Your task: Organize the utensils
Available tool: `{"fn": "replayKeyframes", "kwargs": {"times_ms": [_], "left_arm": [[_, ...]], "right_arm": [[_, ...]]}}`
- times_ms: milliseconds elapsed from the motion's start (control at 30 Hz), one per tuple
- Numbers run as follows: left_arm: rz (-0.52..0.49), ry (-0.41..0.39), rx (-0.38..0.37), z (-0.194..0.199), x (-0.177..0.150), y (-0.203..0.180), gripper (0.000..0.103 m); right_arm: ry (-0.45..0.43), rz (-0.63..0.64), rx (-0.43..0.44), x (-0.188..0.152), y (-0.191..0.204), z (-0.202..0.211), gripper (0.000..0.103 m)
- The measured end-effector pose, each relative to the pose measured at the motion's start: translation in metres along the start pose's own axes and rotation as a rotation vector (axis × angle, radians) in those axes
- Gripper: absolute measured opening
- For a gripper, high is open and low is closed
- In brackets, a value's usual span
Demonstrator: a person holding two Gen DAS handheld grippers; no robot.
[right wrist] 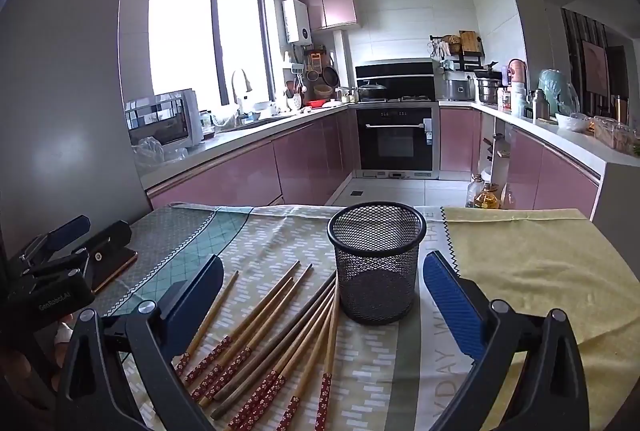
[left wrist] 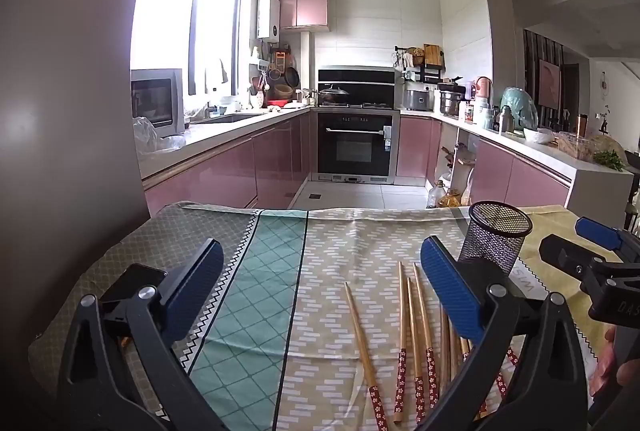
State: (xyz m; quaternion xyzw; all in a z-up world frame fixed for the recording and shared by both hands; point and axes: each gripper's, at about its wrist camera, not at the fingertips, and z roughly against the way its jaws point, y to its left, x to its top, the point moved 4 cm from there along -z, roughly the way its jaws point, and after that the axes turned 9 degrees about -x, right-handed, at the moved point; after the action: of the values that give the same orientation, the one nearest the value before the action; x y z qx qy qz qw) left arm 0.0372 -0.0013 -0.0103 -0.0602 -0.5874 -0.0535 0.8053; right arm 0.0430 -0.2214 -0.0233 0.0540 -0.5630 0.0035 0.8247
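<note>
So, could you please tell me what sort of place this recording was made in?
A home kitchen, most likely: a built-in oven under a hob, pink cabinets beneath the worktops, and a sink with a tap by the window.

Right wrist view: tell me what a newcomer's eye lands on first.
The black mesh cup stands upright and empty mid-table on the patterned tablecloth. Left of it, wooden chopsticks with red floral ends lie fanned out, some tips reaching the cup's base. The right gripper frames both with jaws wide open, and the left gripper sits open at the table's left edge.
</note>
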Motion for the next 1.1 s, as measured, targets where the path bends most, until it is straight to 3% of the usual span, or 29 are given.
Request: {"fn": "replayKeyframes", "kwargs": {"times_ms": [1100], "left_arm": [[0.005,-0.038,-0.007,0.011,0.001,-0.002,0.097]], "right_arm": [[-0.022,0.006,-0.012,0.002,-0.004,0.007,0.097]]}}
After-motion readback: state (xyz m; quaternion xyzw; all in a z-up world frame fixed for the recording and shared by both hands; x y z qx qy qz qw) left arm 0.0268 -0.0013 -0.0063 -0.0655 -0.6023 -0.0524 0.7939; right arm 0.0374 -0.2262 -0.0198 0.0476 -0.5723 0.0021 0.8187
